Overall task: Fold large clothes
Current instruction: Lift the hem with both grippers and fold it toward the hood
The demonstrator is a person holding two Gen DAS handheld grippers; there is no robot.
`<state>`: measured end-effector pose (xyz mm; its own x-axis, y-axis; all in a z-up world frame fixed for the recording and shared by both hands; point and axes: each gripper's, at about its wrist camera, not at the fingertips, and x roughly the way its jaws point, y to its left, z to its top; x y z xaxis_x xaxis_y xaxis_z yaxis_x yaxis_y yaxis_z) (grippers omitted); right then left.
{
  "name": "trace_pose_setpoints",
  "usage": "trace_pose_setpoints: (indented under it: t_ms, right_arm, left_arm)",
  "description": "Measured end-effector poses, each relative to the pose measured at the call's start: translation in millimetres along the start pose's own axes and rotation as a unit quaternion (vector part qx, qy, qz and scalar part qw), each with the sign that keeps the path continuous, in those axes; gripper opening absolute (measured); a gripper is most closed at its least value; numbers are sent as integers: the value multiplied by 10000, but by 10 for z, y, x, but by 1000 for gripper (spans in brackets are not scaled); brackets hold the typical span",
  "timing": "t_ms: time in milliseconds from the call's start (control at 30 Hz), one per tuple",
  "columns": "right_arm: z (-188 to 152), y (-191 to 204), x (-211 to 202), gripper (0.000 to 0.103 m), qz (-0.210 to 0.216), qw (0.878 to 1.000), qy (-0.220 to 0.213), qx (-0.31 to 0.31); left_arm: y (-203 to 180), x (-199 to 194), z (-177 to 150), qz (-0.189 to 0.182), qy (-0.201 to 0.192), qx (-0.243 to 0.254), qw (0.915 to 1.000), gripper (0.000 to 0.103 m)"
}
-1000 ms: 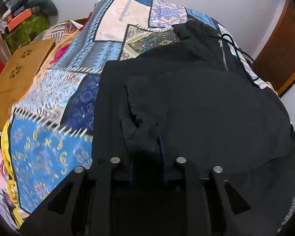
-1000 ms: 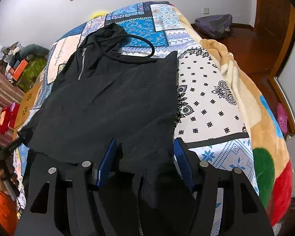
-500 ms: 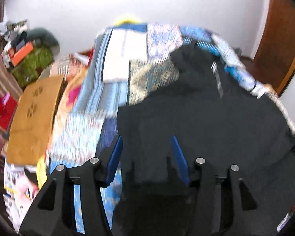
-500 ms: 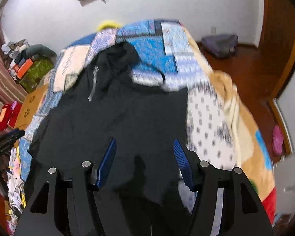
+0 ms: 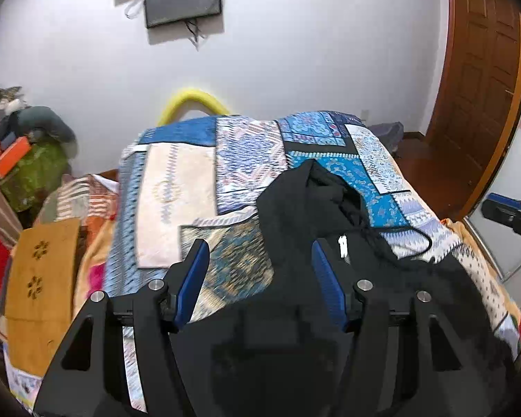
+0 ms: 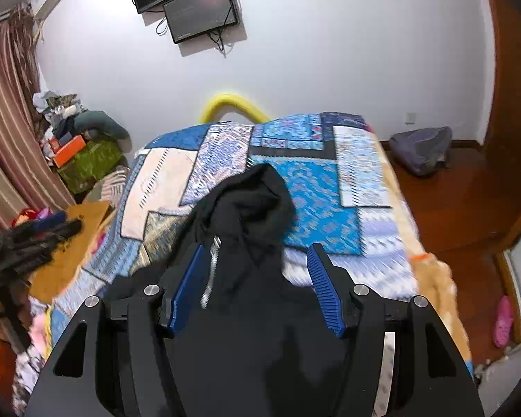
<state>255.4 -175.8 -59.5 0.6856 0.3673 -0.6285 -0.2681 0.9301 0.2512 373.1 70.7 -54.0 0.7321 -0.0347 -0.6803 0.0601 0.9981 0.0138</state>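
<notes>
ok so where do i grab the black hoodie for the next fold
Take the hood, the bunched part at the far end of the black hoodie, coming in from above with the right gripper. It sticks out past the flat body, so there is loose cloth to pinch and bring back over the zip.

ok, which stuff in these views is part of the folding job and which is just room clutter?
Job:
- black hoodie, spread on the patchwork bedspread
- left gripper, jaws just opened, nothing pinched
- right gripper, open

Lying about:
- wall screens
- grey bag on the floor
- orange box on the green pile
- pink slipper
- wooden board beside the bed
</notes>
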Motion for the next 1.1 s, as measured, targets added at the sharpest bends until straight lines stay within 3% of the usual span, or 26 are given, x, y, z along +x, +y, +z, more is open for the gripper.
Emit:
trace_pose_setpoints:
  t_ms: [267,400,600,667,700,800,900,1000,1100]
  right_arm:
    - [273,-273,991,57,82,9955,517,789]
    - [255,-422,1529,57,-67,9895,923,1111]
    - [177,-533,2125,57,-214,9805,1344,1421]
    - [130,-559,2278,57,-285,9772,1500,1474]
    - [111,-572,2340,57,-303,9757,1566,1504]
    - [-1,-646,2473,26,-235,9712,1644,1707]
    - [-52,-658,2435,14,-190,9703,1547,1849]
    - [25,-484,2259,11,-422,9805,1379,1335]
    - [126,-296,1908,10,-462,9902,1041,804]
  left_arm:
    - [-113,1106,239,-304,641,-327,9969,60]
    - [-179,1667,203,-436,1031,-512,9924,60]
    - [-232,2193,70,-425,1343,-664,9878,60]
    - [-232,2272,21,-322,1317,-651,9886,59]
    - [-234,2291,-8,-292,1281,-613,9894,54]
    - [-276,2282,-52,-156,1214,-357,9918,31]
    - [-416,2157,-75,63,1022,94,9947,14]
    - [-485,1987,-71,227,880,303,9954,10]
    - [-462,1699,-49,91,691,248,9973,10]
